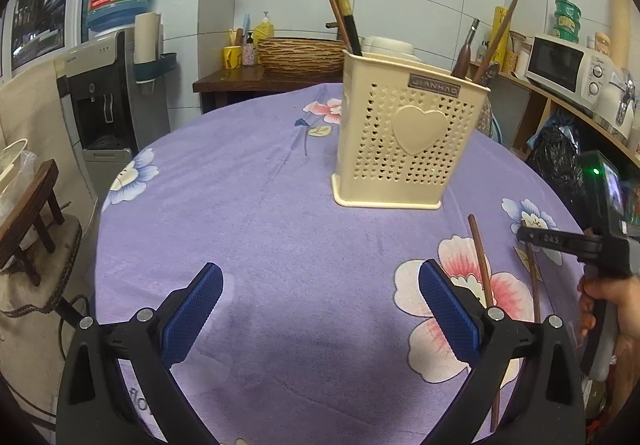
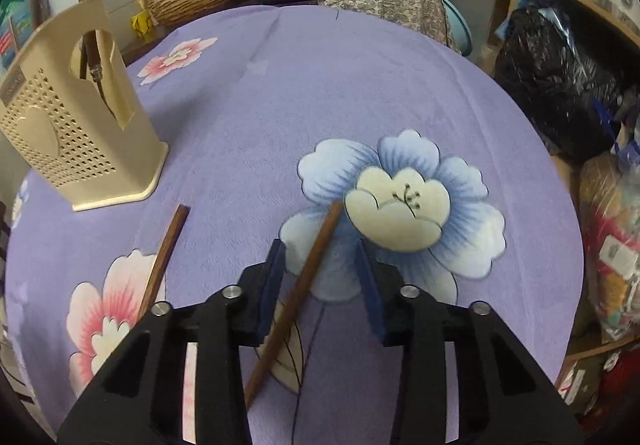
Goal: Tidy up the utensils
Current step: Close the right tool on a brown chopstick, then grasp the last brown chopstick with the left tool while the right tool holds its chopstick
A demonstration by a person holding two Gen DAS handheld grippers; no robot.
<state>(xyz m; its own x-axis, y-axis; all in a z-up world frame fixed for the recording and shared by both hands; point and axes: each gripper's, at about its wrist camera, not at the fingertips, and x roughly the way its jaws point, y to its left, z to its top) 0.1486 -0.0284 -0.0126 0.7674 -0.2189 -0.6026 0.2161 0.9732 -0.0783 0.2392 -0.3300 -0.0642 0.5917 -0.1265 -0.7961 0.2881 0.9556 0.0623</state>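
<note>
- Right gripper [image 2: 320, 277], nearest in the right wrist view: its blue-padded fingers [image 2: 272, 285] stand partly spread astride a brown chopstick [image 2: 304, 285]; a gap shows on each side of the stick, so the pads are not pinching it.
- That chopstick lies flat on the purple floral tablecloth [image 2: 280, 105]. Its long axis runs from near left to far right, and the far end rests at the edge of the printed blue-and-white flower [image 2: 400, 205]. It is slender, plain and dark reddish-brown.
- Second chopstick [image 2: 164, 257], of the same look, lies to the left, well apart from the first and roughly parallel to it. Its far end points toward the base of the utensil holder [image 2: 80, 133]; its near end is hidden behind the gripper body.
- Left gripper [image 1: 320, 309], in the left wrist view: fingers spread wide over bare cloth, nothing between them.
- Utensil holder: cream plastic, perforated walls, a raised heart on the front, a small nameplate near the rim. It stands upright on the cloth, far from both grippers.
- Contents of the holder: in the left compartment, dark chopsticks and a gold-banded handle [image 1: 344, 17] lean leftward; in the right compartment, brown and metal-tipped handles [image 1: 488, 45] lean rightward. Exact count cannot be told.
- A hand [image 1: 612, 305] at the right edge of the left wrist view grips the right gripper's handle.
</note>
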